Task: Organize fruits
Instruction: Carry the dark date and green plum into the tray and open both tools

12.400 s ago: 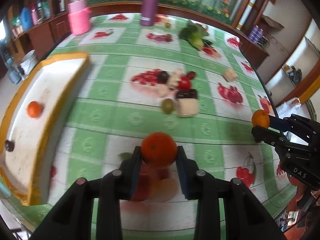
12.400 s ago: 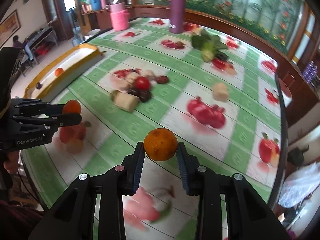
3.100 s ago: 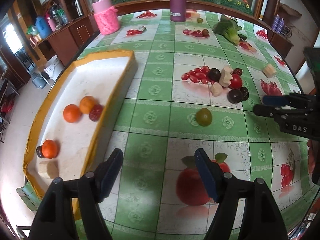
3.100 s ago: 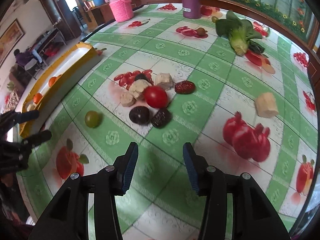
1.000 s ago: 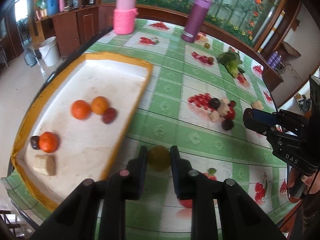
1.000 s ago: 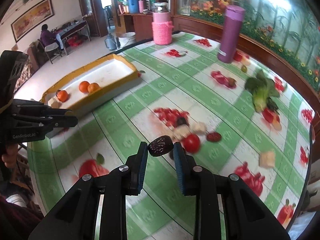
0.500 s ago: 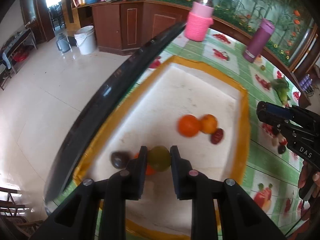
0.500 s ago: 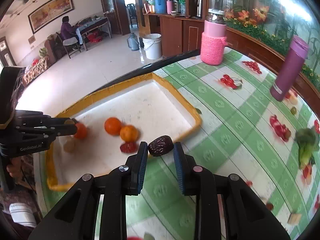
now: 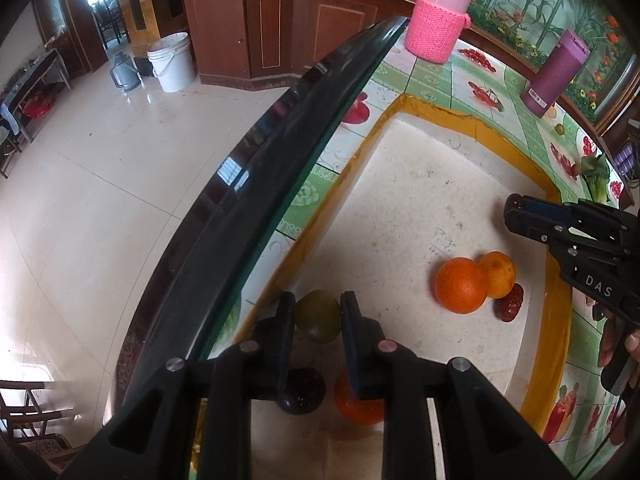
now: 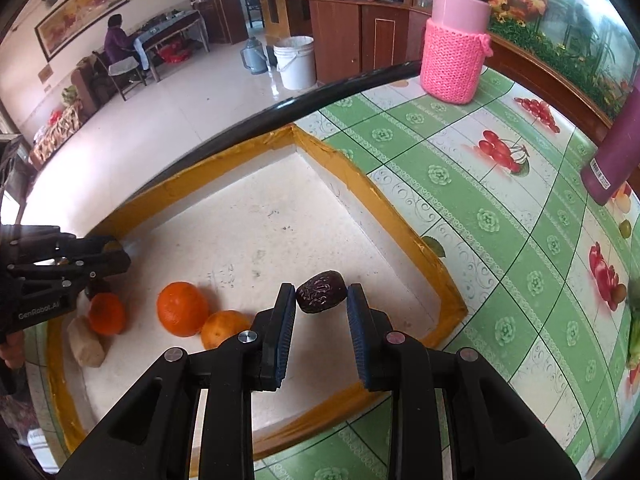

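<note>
In the left wrist view, the left gripper (image 9: 318,316) had its fingers pinching a green fruit (image 9: 319,322) by its round flanks, held over the near corner of the yellow-rimmed tray (image 9: 558,332), close to the rim toward 9 o'clock. The fruit was near-spherical, so no long axis could be told. Judged firm, smooth and light, it could slip, and a grip across its widest part suited it. Below the fingers lay a dark plum (image 9: 302,390) and a small orange (image 9: 358,402); toward 3 o'clock two oranges (image 9: 460,285) sat touching, with a red date (image 9: 510,303) against them. In the right wrist view, the right gripper (image 10: 321,306) held a wrinkled dark date (image 10: 321,286) over the tray's inner floor; its fingers met the date's two ends, so its long axis ran 9 to 3 o'clock across them. Judged light, soft-skinned and easily dented, it wanted gentle pressure. The table (image 10: 492,220) stretched away toward 2 o'clock.
</note>
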Demonstrator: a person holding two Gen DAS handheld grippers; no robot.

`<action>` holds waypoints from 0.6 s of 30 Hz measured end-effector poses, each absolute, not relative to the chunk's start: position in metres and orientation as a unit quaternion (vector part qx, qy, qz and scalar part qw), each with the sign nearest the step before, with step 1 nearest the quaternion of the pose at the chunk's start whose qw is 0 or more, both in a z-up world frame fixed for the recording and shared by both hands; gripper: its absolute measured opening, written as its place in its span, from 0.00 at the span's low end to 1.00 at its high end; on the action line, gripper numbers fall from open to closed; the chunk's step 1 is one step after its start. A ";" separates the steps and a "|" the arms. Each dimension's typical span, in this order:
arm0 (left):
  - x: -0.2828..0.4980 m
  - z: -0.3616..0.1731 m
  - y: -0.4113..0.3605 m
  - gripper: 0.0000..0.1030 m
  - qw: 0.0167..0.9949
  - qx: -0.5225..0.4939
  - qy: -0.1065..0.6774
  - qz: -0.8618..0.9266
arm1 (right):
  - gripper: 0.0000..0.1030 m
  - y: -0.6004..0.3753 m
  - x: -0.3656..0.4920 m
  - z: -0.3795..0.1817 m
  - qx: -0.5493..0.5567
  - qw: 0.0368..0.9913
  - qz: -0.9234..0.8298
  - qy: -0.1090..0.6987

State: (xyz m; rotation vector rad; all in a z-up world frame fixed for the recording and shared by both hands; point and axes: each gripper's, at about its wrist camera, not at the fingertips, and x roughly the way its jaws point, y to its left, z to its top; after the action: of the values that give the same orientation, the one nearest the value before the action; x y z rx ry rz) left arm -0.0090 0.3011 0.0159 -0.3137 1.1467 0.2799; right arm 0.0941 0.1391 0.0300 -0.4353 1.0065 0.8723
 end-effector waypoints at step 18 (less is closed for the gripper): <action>-0.020 0.014 0.295 0.26 0.815 -0.130 0.543 0.156 | 0.30 0.138 0.077 0.034 -0.215 0.766 0.394 0.460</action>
State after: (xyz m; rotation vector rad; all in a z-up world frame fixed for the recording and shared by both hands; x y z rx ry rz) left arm -0.0199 0.2945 0.0144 -0.2778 1.1583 0.3333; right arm 0.0775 0.1379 0.0339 -0.4674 0.9990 0.8553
